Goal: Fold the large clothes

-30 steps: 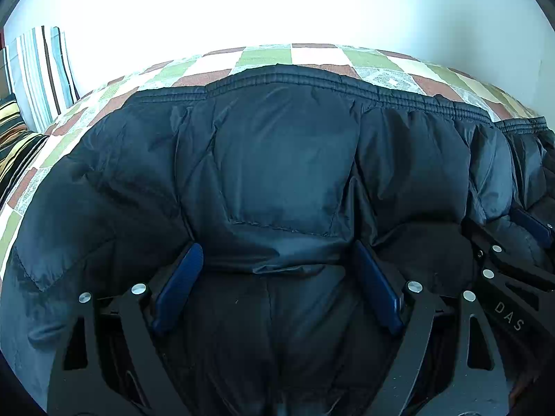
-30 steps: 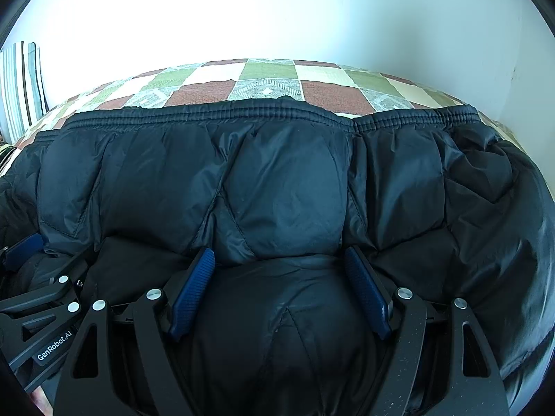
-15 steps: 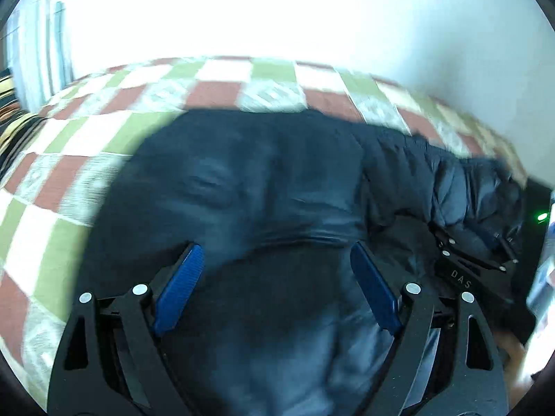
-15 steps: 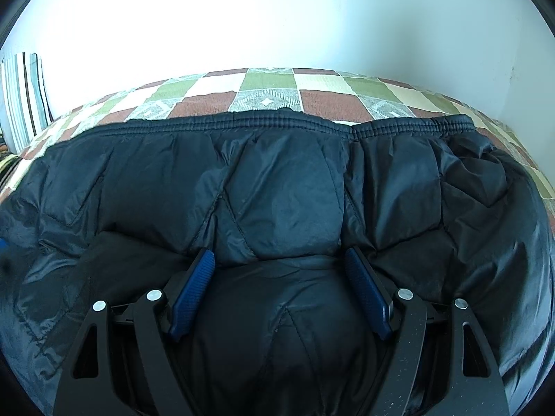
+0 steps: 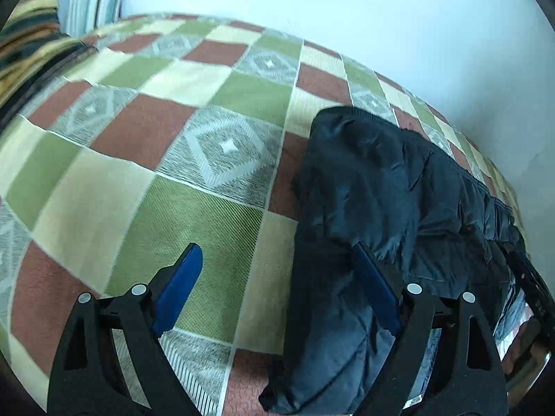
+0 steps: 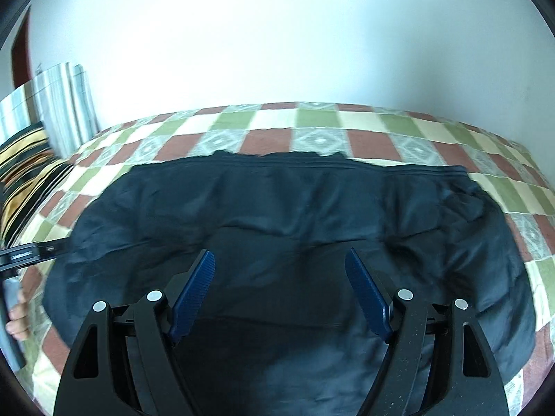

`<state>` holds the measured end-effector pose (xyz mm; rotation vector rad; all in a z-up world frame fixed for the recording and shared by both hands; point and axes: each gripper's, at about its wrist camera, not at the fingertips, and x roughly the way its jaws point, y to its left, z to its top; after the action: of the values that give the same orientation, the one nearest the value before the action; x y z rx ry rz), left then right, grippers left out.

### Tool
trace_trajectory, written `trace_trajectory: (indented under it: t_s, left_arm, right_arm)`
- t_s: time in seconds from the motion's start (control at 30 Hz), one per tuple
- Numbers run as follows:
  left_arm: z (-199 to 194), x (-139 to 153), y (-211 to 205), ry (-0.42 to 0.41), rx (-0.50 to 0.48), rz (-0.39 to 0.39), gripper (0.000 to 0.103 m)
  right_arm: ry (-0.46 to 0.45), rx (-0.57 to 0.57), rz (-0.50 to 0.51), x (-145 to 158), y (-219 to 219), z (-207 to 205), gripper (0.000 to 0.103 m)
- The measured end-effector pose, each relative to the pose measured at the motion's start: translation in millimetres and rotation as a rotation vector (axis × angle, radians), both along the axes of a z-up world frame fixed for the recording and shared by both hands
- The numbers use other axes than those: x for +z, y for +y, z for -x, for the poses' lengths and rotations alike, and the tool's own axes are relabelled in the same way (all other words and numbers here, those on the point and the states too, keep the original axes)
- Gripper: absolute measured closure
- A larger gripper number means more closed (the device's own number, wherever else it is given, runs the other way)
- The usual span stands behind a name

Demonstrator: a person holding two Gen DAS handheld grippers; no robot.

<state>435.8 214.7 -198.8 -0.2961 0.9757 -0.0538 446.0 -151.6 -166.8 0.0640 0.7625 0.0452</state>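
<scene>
A dark navy quilted puffer jacket [image 6: 312, 228] lies spread on the checked bed cover [image 6: 263, 138]. My right gripper [image 6: 279, 291] is open and empty above the middle of the jacket, not touching it. In the left wrist view the jacket [image 5: 381, 187] lies to the right. My left gripper [image 5: 274, 287] is open and empty over the bed cover [image 5: 194, 215] at the jacket's left edge; its right fingertip [image 5: 367, 270] overlaps the fabric. The left gripper also shows at the left edge of the right wrist view [image 6: 31, 253].
Striped pillows [image 6: 52, 114] and a yellow and black striped cushion [image 6: 20, 180] lie at the head of the bed, on the left. A white wall [image 6: 277, 34] runs along the bed's far side. The right gripper's body shows at the right edge of the left wrist view [image 5: 530, 284].
Both grippers have lifted off the jacket. The left one swung left, so bed cover now fills most of its view. The right one pulled back and up, showing the whole jacket.
</scene>
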Motion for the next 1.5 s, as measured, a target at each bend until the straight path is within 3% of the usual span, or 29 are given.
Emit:
trace_trajectory:
  t_s: [0.33, 0.53, 0.8, 0.9, 1.03, 1.23, 1.27, 1.37, 1.5]
  left_arm:
    - [-28.6, -31.5, -5.4, 0.067, -0.089, 0.178, 0.012]
    - [-42.1, -37.2, -28.8, 0.117, -0.176, 0.083, 0.007]
    - [-50.2, -39.1, -43.1, 0.159, -0.206, 0.041, 0.004]
    - [-52.3, -39.9, -44.8, 0.153, -0.218, 0.033, 0.004]
    - [-50.5, -39.5, -47.6, 0.137, -0.222, 0.032, 0.004]
    - [-36.6, -39.0, -43.4, 0.133, -0.225, 0.032, 0.004]
    - [-35.3, -39.1, -44.3, 0.136, -0.226, 0.03, 0.004]
    - [-35.9, -39.4, -45.0, 0.141, -0.222, 0.023, 0.004]
    - [-34.9, -38.3, -47.7, 0.144, -0.22, 0.018, 0.004]
  right_arm:
    - [0.056, 0.024, 0.03, -30.8, 18.7, -8.1, 0.026]
    - [0.081, 0.027, 0.042, -45.9, 20.6, -10.0, 0.026]
    - [0.057, 0.014, 0.028, -46.0, 18.7, -5.3, 0.027]
    - [0.024, -0.003, -0.035, -29.4, 1.0, 7.9, 0.027]
    - [-0.031, -0.074, 0.003, -6.1, -47.0, 29.4, 0.026]
    - [0.052, -0.295, -0.002, -12.8, -163.2, 41.7, 0.022]
    - [0.081, -0.31, -0.041, -17.9, -184.9, 40.8, 0.017]
    - [0.129, -0.338, -0.102, -29.5, -214.2, 36.0, 0.016]
    - [0.085, -0.368, -0.113, -19.6, -225.7, 39.1, 0.016]
